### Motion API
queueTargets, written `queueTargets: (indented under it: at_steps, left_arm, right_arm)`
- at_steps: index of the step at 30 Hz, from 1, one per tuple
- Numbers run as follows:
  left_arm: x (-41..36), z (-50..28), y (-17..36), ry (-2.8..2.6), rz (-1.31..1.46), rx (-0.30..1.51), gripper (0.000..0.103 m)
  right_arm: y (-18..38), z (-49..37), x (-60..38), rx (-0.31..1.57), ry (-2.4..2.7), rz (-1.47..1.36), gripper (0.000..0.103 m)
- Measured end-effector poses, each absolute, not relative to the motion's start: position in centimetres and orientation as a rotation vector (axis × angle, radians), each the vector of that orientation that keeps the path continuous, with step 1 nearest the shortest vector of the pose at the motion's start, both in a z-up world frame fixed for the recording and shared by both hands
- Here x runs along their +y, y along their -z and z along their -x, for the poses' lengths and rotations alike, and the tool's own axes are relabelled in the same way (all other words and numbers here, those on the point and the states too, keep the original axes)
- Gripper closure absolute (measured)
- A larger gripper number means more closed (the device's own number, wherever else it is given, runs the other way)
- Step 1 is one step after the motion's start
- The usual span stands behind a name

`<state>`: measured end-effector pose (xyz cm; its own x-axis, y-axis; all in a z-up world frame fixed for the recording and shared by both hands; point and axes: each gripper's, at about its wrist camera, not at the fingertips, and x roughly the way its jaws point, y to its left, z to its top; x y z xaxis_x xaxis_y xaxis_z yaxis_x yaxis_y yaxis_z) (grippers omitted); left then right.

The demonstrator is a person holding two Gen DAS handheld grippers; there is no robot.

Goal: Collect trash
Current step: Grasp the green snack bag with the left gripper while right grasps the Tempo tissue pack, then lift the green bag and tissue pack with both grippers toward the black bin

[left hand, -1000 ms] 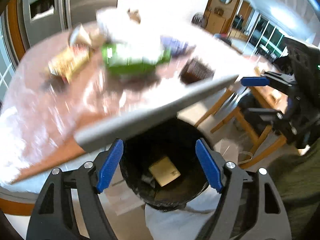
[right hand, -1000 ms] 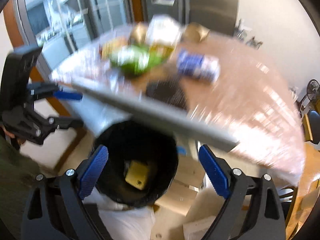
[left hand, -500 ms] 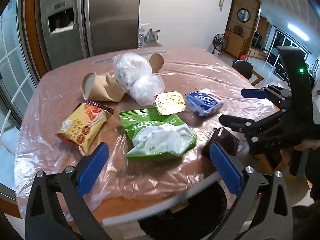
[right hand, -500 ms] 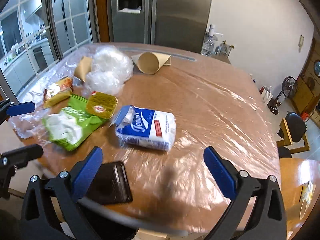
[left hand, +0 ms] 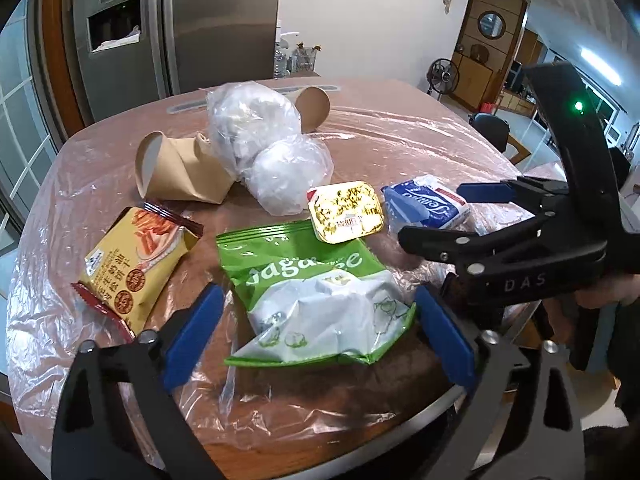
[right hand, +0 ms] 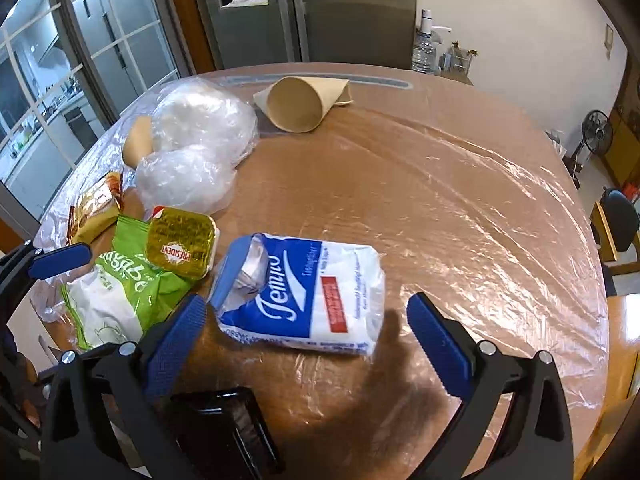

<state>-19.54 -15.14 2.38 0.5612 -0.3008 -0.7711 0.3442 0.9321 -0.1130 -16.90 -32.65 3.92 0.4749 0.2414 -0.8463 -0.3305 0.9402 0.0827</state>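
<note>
The left gripper (left hand: pixel 316 336) hangs over the near edge of the round brown table (right hand: pixel 440 184), which is covered in clear plastic wrap. Its blue jaws stand wide apart and have just closed in a little. The crinkled green and white snack bag (left hand: pixel 312 296) lies flat on the table between them, but the pads do not press on it. The right gripper (right hand: pixel 308 340) is wide open too, after its jaws spread. The blue and white pack of tissues (right hand: pixel 304 300) lies between them, not squeezed.

A small gold foil tub (left hand: pixel 346 212) leans on the green bag's top edge. A yellow and red biscuit packet (left hand: pixel 136 268) lies to the left. Behind are two tan paper cups (left hand: pixel 176 172) on their sides and two lumps of clear plastic wrap (left hand: pixel 256 128).
</note>
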Motion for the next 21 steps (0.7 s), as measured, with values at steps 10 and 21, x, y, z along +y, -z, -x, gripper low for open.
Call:
queueTargets:
  at_steps: [10, 21]
  left_arm:
    - [-14.6, 19.1, -2.2, 0.418, -0.009, 0.921, 0.021]
    - [-14.0, 19.0, -2.3, 0.415, 0.006, 0.923, 0.023]
  right_arm:
    - [-3.4, 16.0, -32.5, 1.036, -0.365, 0.087, 0.016]
    - [-3.8, 16.1, -32.6, 0.998, -0.362, 0.060, 0.039]
